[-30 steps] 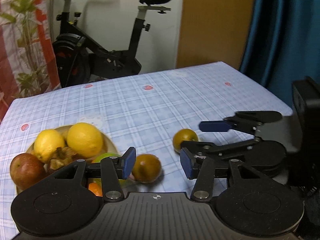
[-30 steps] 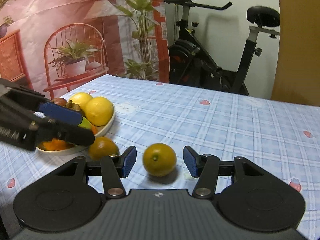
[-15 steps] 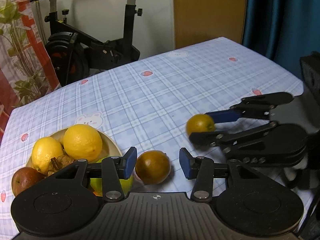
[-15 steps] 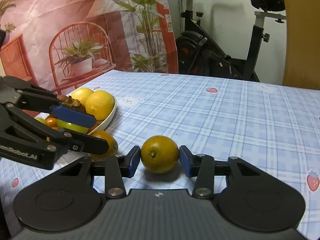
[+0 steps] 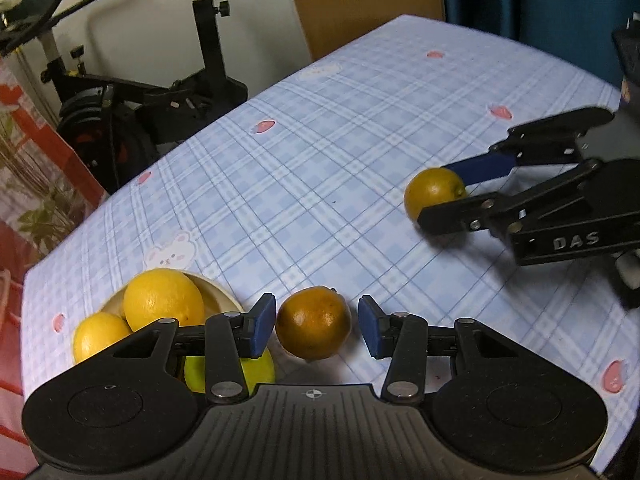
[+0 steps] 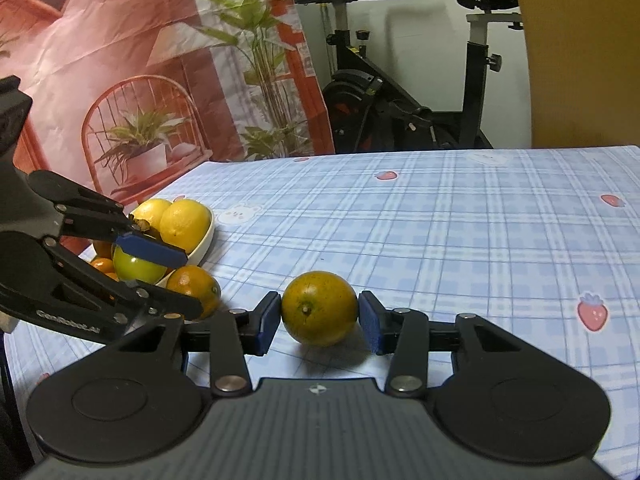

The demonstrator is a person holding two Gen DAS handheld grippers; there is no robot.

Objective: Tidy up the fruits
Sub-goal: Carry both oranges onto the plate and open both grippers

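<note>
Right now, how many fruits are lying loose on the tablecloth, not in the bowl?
2: one orange beside the bowl, between the left gripper's pads; another orange between the right gripper's pads.

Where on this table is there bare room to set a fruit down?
The checked cloth beyond the two oranges, toward the exercise bike, is bare. It is crowded by the bowl, where the left gripper straddles one orange.
</note>
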